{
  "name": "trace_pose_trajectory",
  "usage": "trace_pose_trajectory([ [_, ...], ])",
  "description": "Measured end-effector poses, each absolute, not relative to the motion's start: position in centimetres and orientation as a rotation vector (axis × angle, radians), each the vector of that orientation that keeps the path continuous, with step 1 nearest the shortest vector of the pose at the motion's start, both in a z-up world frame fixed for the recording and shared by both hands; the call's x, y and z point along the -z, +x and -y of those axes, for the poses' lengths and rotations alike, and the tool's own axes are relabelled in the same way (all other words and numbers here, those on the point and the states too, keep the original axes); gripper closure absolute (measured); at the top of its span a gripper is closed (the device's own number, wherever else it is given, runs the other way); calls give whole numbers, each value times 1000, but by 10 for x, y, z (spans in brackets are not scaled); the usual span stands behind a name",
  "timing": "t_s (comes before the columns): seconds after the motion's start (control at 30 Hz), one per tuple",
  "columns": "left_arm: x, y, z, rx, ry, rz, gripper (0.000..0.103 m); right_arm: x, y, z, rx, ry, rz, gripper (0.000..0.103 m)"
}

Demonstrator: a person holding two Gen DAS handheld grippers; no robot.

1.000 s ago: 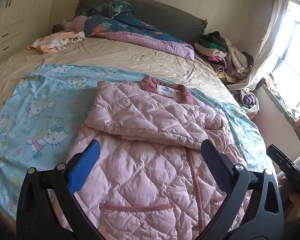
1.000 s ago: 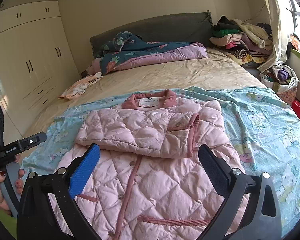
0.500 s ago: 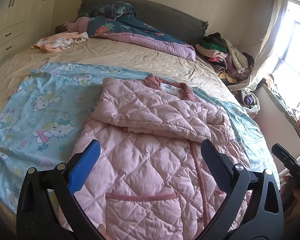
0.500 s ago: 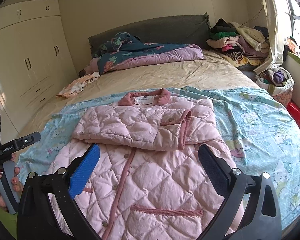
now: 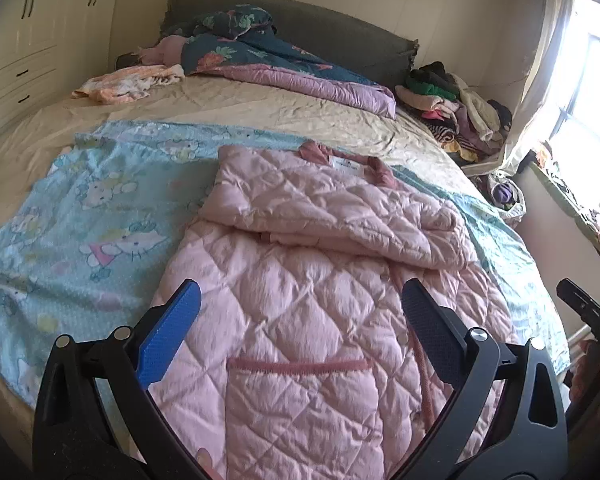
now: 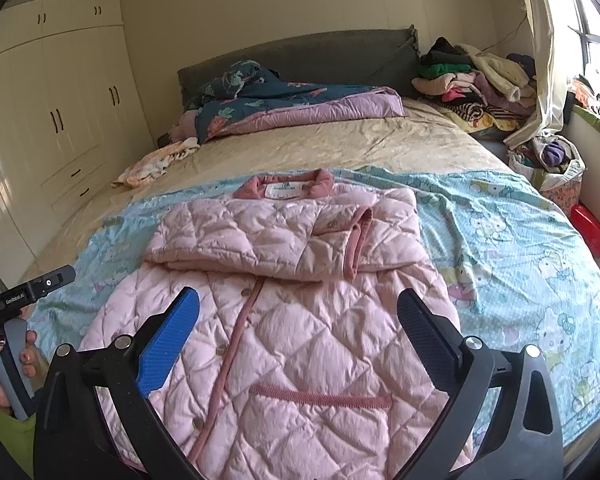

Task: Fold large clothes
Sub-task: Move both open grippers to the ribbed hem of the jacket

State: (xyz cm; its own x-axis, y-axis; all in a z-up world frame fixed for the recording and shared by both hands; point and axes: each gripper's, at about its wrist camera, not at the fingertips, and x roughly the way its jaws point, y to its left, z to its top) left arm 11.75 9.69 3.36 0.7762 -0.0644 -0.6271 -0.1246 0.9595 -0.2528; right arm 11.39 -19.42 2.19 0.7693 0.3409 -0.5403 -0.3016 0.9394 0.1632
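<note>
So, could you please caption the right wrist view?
Open right gripper above a pink quilted jacket, sleeves folded across, on a bed.

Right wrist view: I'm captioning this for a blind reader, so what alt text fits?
A pink quilted jacket lies on a blue cartoon-print sheet on a bed, sleeves folded across its chest. The right gripper hangs over it, jaws open and empty.

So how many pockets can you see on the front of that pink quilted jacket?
2 on the pink quilted jacket: one pocket below the left gripper, another below the right gripper. More may be hidden under the folded sleeves.
</note>
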Motion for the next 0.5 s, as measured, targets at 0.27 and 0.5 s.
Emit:
trace_pose_trajectory([
  [0.27, -19, 103, -92, -35, -273, -704, 9, -12, 104, 196, -350, 47, -621, 4],
  [0.5, -5, 93, -90, -48, -245, -724, 9, -4, 97, 203, -349, 42, -636, 4],
])
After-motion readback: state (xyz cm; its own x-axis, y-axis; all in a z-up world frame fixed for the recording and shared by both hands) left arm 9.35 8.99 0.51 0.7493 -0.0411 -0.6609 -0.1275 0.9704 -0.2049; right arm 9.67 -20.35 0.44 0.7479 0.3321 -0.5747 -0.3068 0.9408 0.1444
